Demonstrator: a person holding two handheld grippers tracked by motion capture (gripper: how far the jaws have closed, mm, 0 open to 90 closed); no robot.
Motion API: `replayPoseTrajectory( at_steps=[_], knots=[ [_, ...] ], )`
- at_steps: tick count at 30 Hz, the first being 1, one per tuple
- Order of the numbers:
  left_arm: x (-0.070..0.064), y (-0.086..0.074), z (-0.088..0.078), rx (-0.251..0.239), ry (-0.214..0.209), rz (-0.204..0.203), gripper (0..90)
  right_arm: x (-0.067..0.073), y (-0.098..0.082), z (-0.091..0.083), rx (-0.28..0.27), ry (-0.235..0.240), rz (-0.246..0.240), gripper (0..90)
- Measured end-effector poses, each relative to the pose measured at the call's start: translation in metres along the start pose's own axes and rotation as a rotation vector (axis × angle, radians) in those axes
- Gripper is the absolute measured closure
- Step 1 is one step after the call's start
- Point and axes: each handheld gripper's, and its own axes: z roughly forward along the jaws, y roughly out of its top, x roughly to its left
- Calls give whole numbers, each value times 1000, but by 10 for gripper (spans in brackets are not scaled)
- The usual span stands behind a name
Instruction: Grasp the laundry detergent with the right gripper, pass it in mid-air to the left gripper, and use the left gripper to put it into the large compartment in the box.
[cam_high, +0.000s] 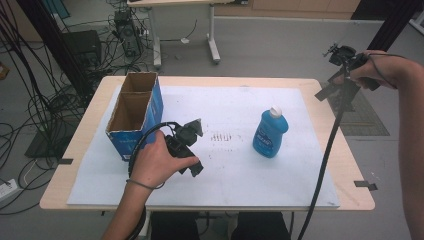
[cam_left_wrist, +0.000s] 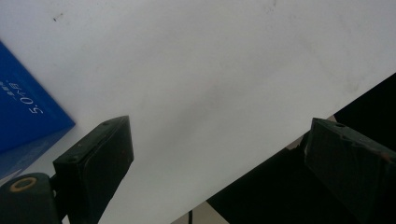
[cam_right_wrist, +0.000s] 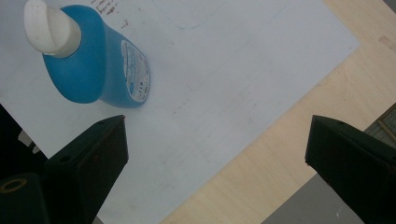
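At table centre-right the blue bottle (cam_high: 270, 133) stands upright, at 9 o'clock below the raised right gripper (cam_high: 334, 91), jaws wide and empty; left gripper (cam_high: 196, 150) likewise, farther off.

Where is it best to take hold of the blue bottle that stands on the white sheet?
Probably at the body of the blue bottle, just under its white cap. It stands upright with open sheet all around, so the right hand-held gripper, open and raised beyond the table's right edge, could come down from that side.
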Motion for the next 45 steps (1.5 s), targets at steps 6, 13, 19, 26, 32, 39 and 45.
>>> replayPoseTrajectory(
  at_steps=[6, 13, 19, 26, 32, 39, 45],
  knots=[
    [2, -1, 0, 0, -2, -4, 82, -1, -1, 1, 1, -2, 2, 56],
    [4, -2, -1, 1, 2, -7, 82, 0, -1, 1, -3, -1, 0, 56],
    [4, -2, 0, 2, 1, -12, 82, -1, -2, 0, -9, 4, -1, 56],
    [3, -2, -1, -3, 0, -12, 82, -2, -6, 0, -15, 5, 3, 56],
    [2, -2, -1, -1, -10, -4, 82, -2, -11, -1, -26, 11, 4, 55],
    [0, -2, -1, -3, -5, -6, 81, -1, -18, 5, -30, 10, 8, 56],
    [-1, -1, -1, -3, -11, -2, 82, 1, -24, 7, -40, 12, 3, 54]
  ],
)
